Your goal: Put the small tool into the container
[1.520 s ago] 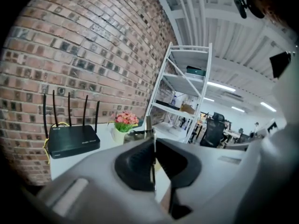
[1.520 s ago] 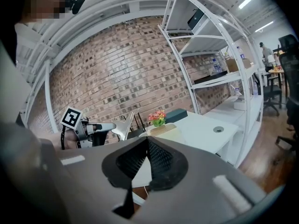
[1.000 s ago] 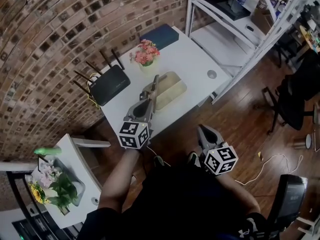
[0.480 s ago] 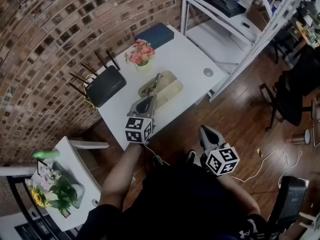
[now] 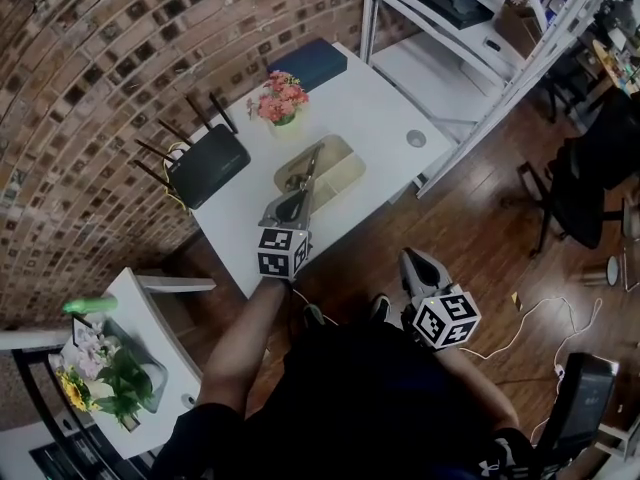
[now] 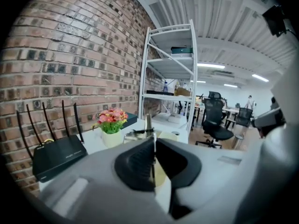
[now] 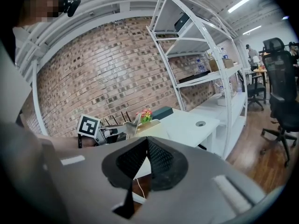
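Observation:
A slim metal tool (image 5: 309, 172) sticks out of my left gripper (image 5: 299, 198), whose jaws are shut on it. Its tip hangs over the shallow beige container (image 5: 342, 173) on the white table (image 5: 380, 108). In the left gripper view the tool (image 6: 148, 124) stands up just past the closed pads, with the container (image 6: 164, 136) behind it. My right gripper (image 5: 414, 264) is shut and empty, held low off the table's front edge near the person's body. In its own view the right gripper (image 7: 146, 141) has its pads pressed together.
A black router (image 5: 208, 165) lies left of the container and a pot of pink flowers (image 5: 279, 103) stands behind it. A dark blue box (image 5: 308, 64) sits at the far edge. White shelving (image 5: 470, 28) rises to the right, with an office chair (image 5: 590, 188) beyond.
My left gripper has moved forward with the tool, bringing its tip over the container. The right gripper has stayed about where it was.

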`<action>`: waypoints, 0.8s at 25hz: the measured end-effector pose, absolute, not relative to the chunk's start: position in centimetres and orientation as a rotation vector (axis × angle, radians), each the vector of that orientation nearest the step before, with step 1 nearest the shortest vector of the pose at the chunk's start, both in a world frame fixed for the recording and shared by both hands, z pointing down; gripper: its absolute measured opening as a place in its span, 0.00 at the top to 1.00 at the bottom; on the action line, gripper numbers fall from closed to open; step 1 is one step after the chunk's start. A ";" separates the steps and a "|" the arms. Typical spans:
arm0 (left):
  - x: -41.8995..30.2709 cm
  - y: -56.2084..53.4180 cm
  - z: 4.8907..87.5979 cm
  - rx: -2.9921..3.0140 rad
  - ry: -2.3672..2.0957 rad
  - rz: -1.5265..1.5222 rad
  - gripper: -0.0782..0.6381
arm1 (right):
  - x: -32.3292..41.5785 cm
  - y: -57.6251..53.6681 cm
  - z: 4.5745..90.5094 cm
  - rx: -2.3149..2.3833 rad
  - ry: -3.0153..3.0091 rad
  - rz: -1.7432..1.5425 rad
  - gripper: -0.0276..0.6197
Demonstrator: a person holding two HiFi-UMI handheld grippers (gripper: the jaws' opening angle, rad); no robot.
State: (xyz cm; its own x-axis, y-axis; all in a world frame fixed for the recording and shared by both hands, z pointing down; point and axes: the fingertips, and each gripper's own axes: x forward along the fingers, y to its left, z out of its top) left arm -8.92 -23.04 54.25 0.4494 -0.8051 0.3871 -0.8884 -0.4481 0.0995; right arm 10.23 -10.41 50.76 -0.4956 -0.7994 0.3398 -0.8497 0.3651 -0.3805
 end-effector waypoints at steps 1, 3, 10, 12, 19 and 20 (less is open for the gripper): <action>-8.9 -23.1 54.4 2.416 -1.450 0.423 0.88 | 10.2 -10.4 50.8 1.523 -2.513 0.796 0.94; -8.8 -23.1 54.9 2.411 -1.440 0.448 0.88 | 10.0 -10.4 51.0 1.517 -2.513 0.803 0.94; -8.3 -23.2 56.3 2.376 -1.407 0.509 0.88 | 9.6 -10.6 51.2 1.487 -2.521 0.813 0.94; -8.2 -23.2 56.5 2.365 -1.389 0.526 0.87 | 9.5 -10.7 51.2 1.484 -2.522 0.820 0.94; -7.8 -23.1 57.8 2.320 -1.330 0.595 0.86 | 9.0 -10.9 51.4 1.460 -2.535 0.832 0.94; -7.7 -23.0 58.1 2.315 -1.319 0.610 0.86 | 9.0 -10.9 51.4 1.457 -2.537 0.832 0.94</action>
